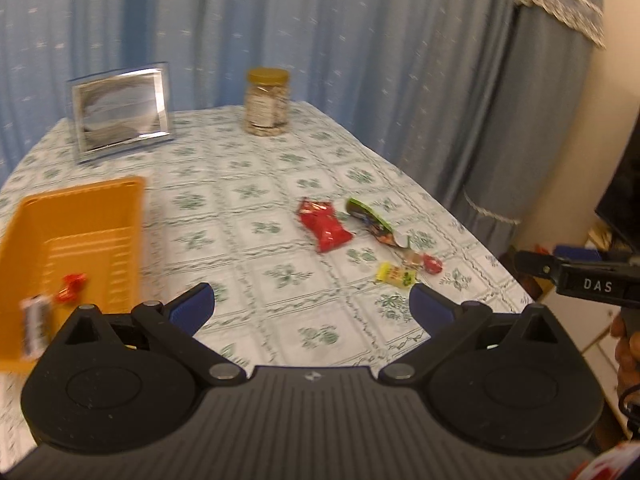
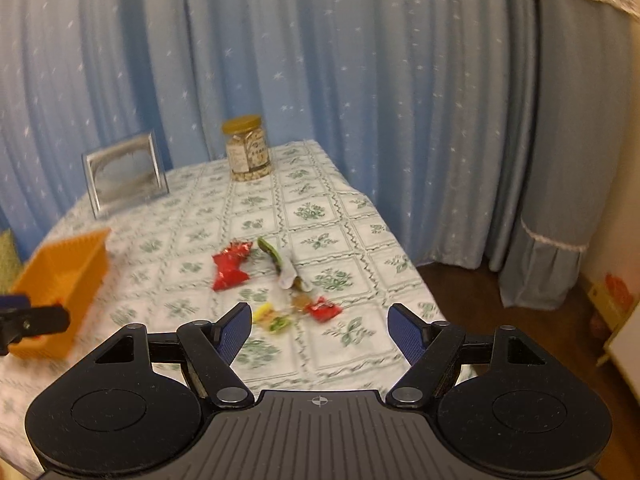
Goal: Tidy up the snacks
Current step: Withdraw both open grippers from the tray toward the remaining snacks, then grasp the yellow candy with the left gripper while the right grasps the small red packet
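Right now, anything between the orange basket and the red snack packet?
Only bare tablecloth between orange basket and red snack packet; the left wrist view shows it.

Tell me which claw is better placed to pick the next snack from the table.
Probably the right claw: it is open, and the yellow candy and small red candy lie just ahead of it. The left claw, also open, sits nearer the orange basket.

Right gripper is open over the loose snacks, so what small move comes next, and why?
Probably ease the right gripper forward and down onto the yellow candy. It is the loose snack closest ahead of the open jaws, which hold nothing. The orange basket to the left already holds a red-wrapped candy and one other wrapped piece, so this one likely goes there next.
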The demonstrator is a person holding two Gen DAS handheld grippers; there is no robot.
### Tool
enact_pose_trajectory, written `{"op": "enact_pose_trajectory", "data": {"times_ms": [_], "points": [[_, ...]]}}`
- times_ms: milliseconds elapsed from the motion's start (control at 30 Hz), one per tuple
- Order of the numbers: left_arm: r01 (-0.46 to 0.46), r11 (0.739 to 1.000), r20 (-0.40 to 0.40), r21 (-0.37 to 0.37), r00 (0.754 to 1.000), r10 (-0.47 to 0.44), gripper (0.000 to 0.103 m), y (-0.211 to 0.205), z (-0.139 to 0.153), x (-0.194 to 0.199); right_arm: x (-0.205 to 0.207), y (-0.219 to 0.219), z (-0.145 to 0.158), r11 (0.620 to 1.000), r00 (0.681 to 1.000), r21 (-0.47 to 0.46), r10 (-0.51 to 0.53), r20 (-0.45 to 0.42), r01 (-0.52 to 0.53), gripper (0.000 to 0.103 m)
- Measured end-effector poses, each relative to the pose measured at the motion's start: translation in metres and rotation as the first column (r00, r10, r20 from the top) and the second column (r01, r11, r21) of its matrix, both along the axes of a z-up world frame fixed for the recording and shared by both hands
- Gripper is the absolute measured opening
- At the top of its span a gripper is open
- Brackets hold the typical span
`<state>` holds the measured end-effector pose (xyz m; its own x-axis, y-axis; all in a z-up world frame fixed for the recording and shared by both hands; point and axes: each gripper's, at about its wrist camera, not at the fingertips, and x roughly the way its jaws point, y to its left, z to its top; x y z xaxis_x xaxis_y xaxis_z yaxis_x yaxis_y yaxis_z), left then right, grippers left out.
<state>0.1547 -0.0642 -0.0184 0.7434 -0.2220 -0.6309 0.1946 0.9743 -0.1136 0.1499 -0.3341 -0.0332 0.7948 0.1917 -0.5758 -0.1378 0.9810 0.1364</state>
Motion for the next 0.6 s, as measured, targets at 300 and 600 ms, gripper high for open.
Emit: {"op": "enact_pose_trajectory", "data": {"times_ms": [300, 600], "points": [[0.130, 0.992, -0.026, 0.001, 0.991, -0.130, 0.098, -0.035, -0.051, 0.063, 0.055, -0.010, -0.054, 0.993, 0.993, -0.032, 0.113, -0.044, -0.115, 0.065], [0.266, 0.964, -0.044, 0.002, 0.963, -0.266, 0.088, -0.076, -0.103, 0.105, 0.089, -0.023, -0.088, 0.994, 0.991, -0.014, 0.111, -0.080, -0.113, 0.056]]}}
